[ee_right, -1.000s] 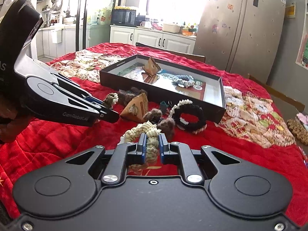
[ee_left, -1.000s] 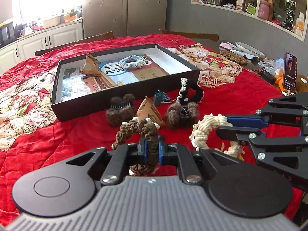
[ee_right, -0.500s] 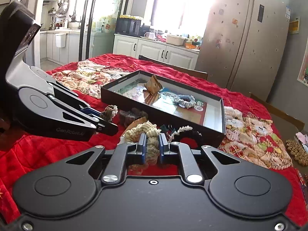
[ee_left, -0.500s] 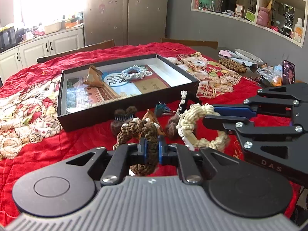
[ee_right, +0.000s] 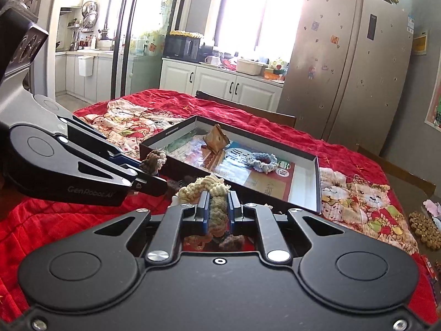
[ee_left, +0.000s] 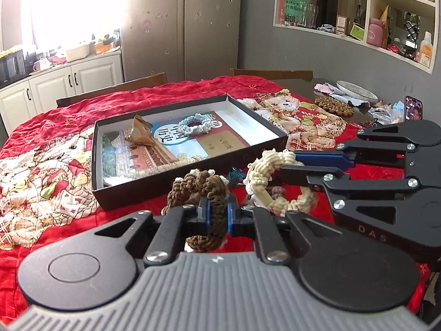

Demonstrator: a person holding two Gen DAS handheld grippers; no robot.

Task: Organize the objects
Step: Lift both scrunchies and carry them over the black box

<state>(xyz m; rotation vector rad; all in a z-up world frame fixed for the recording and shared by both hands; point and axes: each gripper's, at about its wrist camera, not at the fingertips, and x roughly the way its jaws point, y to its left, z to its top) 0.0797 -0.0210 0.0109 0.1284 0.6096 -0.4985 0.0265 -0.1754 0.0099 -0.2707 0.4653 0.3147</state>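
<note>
Your left gripper [ee_left: 215, 211] is clamped on the brown scrunchie [ee_left: 202, 190], and your right gripper [ee_right: 217, 210] is clamped on the cream scrunchie [ee_right: 205, 189]. Both rings hang off the red tablecloth [ee_left: 49, 226], just short of the black box [ee_left: 190, 176].

Risks: each pinch takes only one side of a soft braided loop, so a jerk could let it slip out before the box. The two grippers sit close together; the cream ring dangles right beside your left fingers, and swinging both in at once could tangle the loops or knock the tools. A low-hanging loop may catch the near wall of the box; clear it before you let go.

Around: the box already holds a blue scrunchie [ee_left: 196, 122] and a folded brown paper packet [ee_left: 140, 131] on a printed sheet, with free floor toward the near and right side. More small items lie under the grippers, mostly hidden. A phone [ee_left: 413, 109] and a plate [ee_left: 355, 89] stand well off to the right.
</note>
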